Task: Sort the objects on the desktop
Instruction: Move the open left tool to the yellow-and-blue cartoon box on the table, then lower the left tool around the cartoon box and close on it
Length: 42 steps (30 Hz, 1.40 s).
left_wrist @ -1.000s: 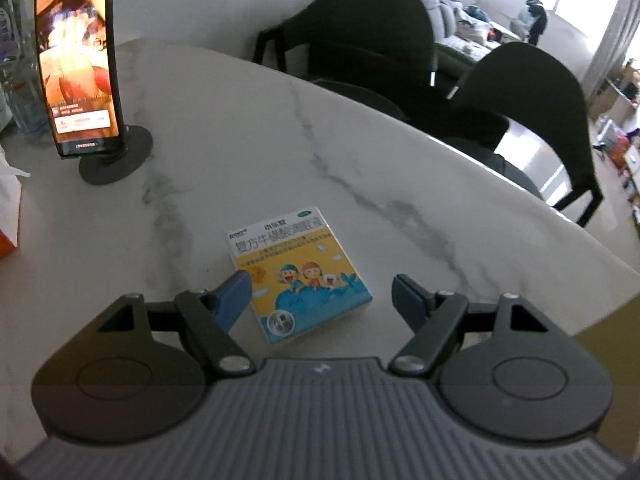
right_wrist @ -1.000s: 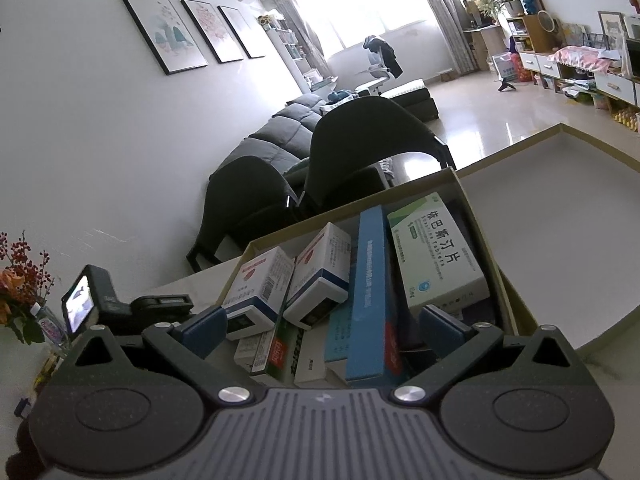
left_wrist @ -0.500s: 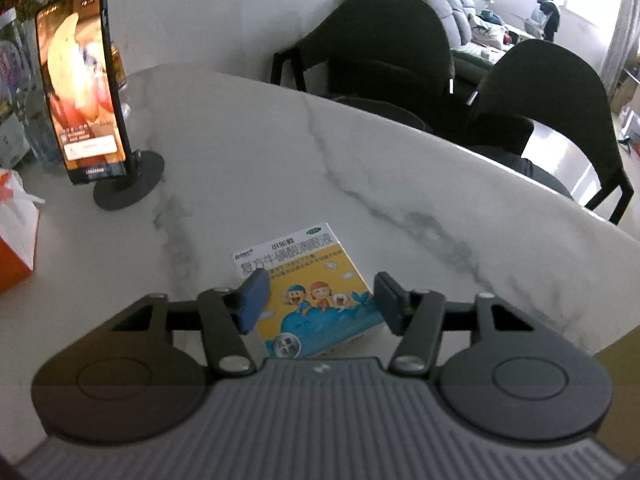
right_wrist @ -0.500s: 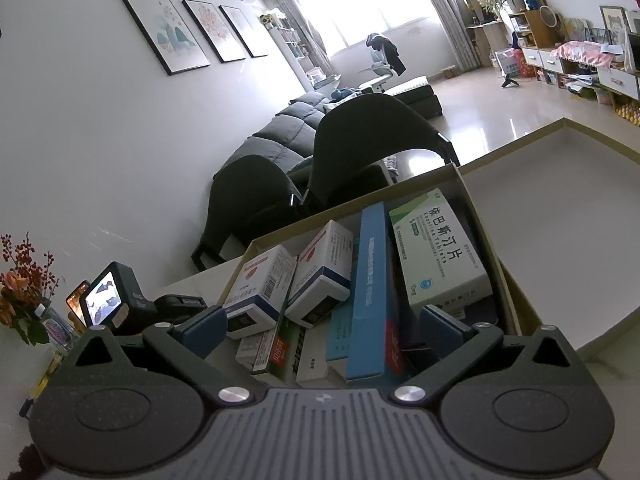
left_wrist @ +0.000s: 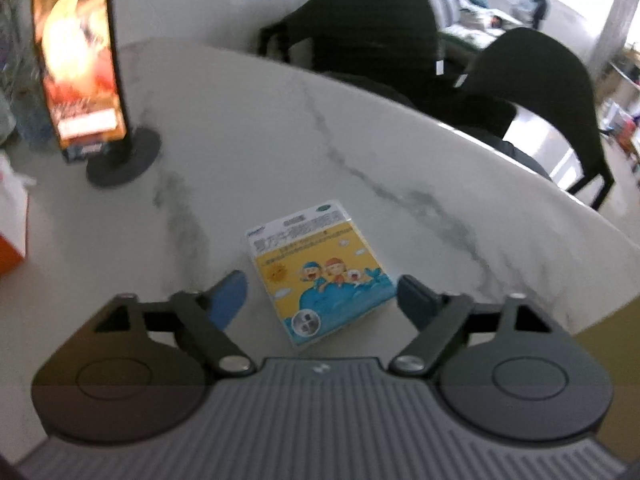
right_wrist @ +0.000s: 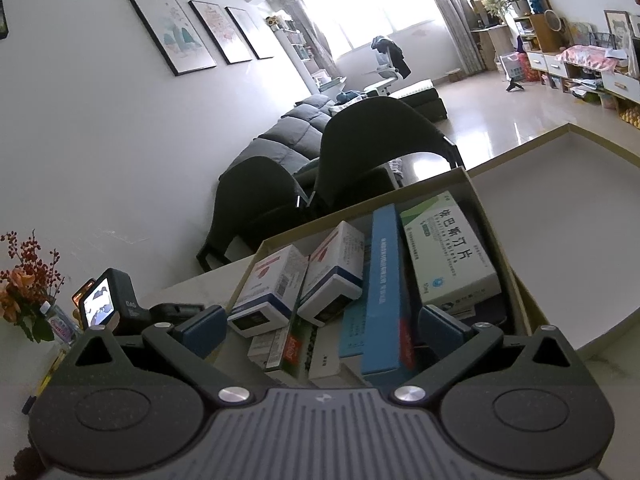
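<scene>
Left gripper [left_wrist: 320, 294] over a medicine box [left_wrist: 318, 274] on the marble table [left_wrist: 260, 128]; right gripper [right_wrist: 320, 330] over a filled carton [right_wrist: 496, 216].

The box lies flat, face up, between the left fingers, its long axis running from near-right to far-left in the left wrist view, the white title band at the far end. Its face is yellow with cartoon children above a blue wave; the print is blurred. The left jaws are opening, and both blue pads [left_wrist: 228, 296] stand clear of the box. A phone [left_wrist: 78, 60] stands on a round stand at far left. The right jaws stand wide and empty above the carton, where a blue box [right_wrist: 382, 288] lies lengthwise beside a white-green one [right_wrist: 450, 256].
</scene>
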{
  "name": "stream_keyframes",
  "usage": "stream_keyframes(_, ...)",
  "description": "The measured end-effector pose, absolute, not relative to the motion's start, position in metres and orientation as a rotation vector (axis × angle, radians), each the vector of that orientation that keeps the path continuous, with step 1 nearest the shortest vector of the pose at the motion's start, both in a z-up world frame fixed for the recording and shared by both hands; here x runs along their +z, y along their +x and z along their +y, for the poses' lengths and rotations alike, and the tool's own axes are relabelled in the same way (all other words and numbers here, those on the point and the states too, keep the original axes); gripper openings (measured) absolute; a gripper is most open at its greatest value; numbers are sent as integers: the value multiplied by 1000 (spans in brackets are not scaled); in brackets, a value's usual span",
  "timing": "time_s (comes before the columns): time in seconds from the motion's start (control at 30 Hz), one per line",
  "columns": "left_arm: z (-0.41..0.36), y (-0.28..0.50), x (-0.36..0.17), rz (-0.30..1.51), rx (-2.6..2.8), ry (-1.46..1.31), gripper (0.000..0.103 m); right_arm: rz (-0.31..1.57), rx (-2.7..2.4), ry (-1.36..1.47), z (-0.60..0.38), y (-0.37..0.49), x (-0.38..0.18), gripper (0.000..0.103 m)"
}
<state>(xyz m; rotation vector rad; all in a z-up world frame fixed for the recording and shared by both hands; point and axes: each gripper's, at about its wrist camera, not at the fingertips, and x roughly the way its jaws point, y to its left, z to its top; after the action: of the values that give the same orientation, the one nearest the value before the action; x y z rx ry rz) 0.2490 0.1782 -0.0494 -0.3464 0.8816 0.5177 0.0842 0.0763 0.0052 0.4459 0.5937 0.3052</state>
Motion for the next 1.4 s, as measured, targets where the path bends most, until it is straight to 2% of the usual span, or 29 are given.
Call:
stream_keyframes(0.17,174,265,-54,920,595,-385,90,590,311,442,79,83,7,102)
stream_keyframes(0.6,172,269,-59,870,666,-424,89,590,306,449,77,80,8,102)
stream_keyframes(0.9,191,276,-61,916,767,-649,94,590,316,443,79,81,9,102)
stream_keyframes(1.17,202,285,-60,943,895,-798,102,602,324,437,84,82,5,102)
stream_keyframes(1.4,217,287,-61,983,965,-892,103,609,333,438,86,85,2,102)
